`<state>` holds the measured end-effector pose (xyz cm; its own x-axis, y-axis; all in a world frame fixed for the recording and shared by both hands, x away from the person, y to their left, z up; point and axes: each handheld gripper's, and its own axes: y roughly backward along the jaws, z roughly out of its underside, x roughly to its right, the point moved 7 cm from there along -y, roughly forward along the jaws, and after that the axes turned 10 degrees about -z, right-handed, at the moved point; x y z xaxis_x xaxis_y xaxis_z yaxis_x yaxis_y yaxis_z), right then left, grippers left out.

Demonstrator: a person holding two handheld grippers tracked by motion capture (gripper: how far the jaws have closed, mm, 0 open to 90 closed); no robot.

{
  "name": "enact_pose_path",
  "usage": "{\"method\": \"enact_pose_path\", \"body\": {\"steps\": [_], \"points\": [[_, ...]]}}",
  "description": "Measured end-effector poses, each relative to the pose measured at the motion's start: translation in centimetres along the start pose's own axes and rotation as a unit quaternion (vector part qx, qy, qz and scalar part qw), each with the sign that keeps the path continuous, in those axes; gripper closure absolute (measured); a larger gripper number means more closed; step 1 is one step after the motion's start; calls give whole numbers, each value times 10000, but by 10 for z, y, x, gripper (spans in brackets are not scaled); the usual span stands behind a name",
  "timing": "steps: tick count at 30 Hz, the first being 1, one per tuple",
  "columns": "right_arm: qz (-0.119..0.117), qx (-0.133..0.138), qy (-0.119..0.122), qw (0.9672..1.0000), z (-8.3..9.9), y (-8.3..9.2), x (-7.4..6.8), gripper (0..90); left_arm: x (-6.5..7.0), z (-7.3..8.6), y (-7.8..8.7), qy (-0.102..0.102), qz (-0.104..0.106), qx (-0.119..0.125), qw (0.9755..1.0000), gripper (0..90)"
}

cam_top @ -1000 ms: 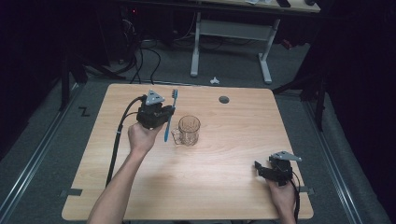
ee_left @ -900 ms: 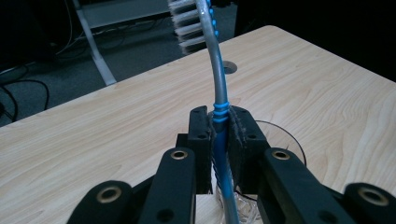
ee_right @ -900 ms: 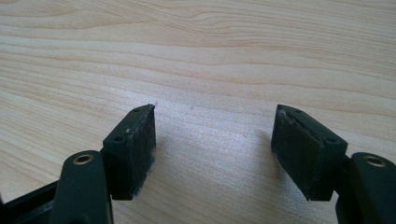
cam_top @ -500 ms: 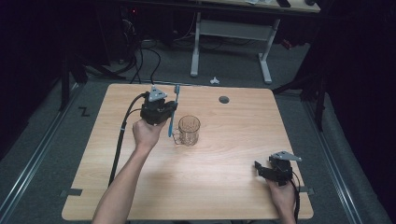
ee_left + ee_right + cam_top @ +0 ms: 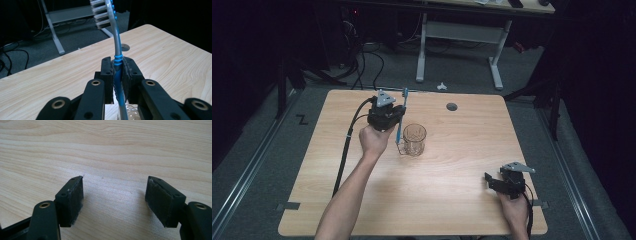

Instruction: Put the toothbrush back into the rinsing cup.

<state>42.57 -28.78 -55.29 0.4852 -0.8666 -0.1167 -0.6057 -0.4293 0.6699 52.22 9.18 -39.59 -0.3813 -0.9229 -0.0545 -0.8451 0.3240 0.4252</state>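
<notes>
the toothbrush (image 5: 401, 116) is a slim one, blue along the lower handle with a blue ribbed collar, turning clear grey toward the neck, which bends a little before the head. in the left gripper view (image 5: 117, 62) the white bristles sit at the top and face off to the left side of that view. it stands close to upright above the table (image 5: 462, 200), head up toward the far edge, lower end coming down just beside the rim of the glass mug (image 5: 414, 139).

the mug is clear, faceted, with a small handle on its left side, standing upright a bit left of the middle of the table, nearer the far edge than the near one. whether the tip of the brush touches the glass i cannot tell from here.

the left gripper (image 5: 393, 119) is held up above the table just left of the mug, its jaws pressed tight on the blue handle right under the ribbed collar, one pad on each side. a black cable (image 5: 346, 150) trails from it back toward the near left corner.

the right gripper (image 5: 496, 182) sits low near the near right corner, well apart from the mug. its jaws stand wide apart with bare wood between the pads (image 5: 72, 197), holding nothing.

a round grommet hole (image 5: 452, 106) shows near the far edge.
</notes>
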Motion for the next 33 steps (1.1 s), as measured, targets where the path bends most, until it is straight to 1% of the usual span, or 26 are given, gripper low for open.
{"method": "enact_pose_path", "body": {"steps": [7,12,21,33], "points": [[2,-1,1,10000,0,0,0,312,1,-1,-2,26,31,71,10000,803],[-6,3,-9,10000,0,0,0,311,2,1,-7,28,30,41,10000,803],[-12,8,-13,10000,0,0,0,311,5,4,-7,-130,75,-76,9999,800],[-5,3,-10,10000,0,0,0,311,6,6,-1,-216,215,-222,9993,797]]}}
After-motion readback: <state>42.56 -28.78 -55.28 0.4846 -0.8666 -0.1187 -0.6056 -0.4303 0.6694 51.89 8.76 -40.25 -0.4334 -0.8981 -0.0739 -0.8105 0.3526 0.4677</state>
